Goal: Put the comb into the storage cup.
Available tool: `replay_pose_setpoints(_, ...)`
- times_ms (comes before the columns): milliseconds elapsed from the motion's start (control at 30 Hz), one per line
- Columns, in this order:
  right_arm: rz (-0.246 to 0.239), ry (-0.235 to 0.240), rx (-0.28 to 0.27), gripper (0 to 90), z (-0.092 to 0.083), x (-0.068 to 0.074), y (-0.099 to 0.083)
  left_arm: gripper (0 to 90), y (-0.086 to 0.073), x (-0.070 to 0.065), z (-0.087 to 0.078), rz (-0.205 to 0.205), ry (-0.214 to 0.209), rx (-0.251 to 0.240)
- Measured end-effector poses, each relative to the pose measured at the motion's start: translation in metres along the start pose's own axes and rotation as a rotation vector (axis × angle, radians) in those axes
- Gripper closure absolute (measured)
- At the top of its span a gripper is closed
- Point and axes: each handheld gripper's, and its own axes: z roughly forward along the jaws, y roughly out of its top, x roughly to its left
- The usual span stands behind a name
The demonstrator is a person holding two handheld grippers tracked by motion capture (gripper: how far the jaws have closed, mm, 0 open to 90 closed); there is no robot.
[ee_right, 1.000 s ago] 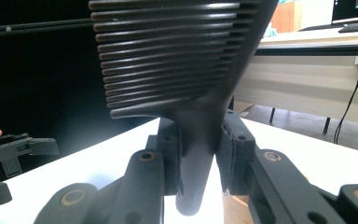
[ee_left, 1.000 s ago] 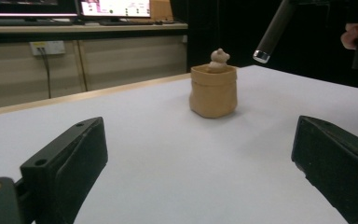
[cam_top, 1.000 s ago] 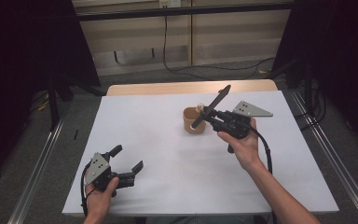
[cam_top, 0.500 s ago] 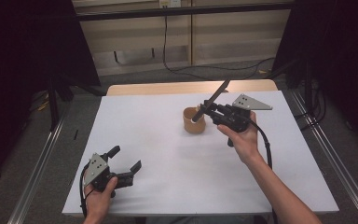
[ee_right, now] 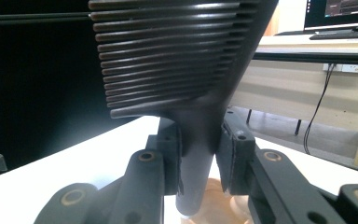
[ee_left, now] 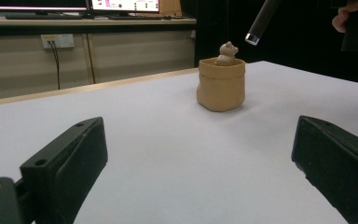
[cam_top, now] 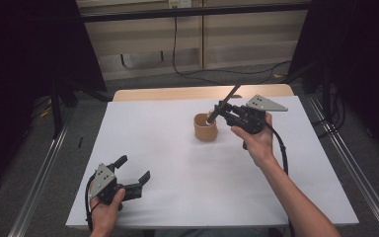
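Black ribbed brush (ee_right: 177, 60) clamped in right gripper (ee_right: 198, 161), tan pot (cam_top: 205, 127) below, unlabelled

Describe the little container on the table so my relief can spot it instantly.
On the white table, look toward the far edge, right of centre. There stands a small tan sack-shaped pot, a little figurine poking from its top, the only thing standing on the table, just below the dark tool that the right gripper holds.

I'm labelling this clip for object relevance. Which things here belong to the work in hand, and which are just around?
In the job:
- right gripper, jaws shut on the black slotted tool
- tan pot, the tool's handle end hanging just above it
- small figure in the pot

Just around:
- left gripper, open and idle near the table's front edge
- wall socket and monitors beyond
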Motion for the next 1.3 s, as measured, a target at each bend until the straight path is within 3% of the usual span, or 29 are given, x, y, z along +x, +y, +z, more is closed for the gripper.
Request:
replay_pose_setpoints(500, -0.027, -0.021, 0.019, 72.5, 0.018, -0.007, 0.005, 3.6, 0.000, 0.000, -0.001, -0.007, -0.001, -0.004)
replay_pose_setpoints(1300, -0.038, -0.045, 0.065, 72.5, 0.033, -0.018, -0.009, 3.5, 0.000, 0.001, -0.002, 0.001, 0.004, 0.002)
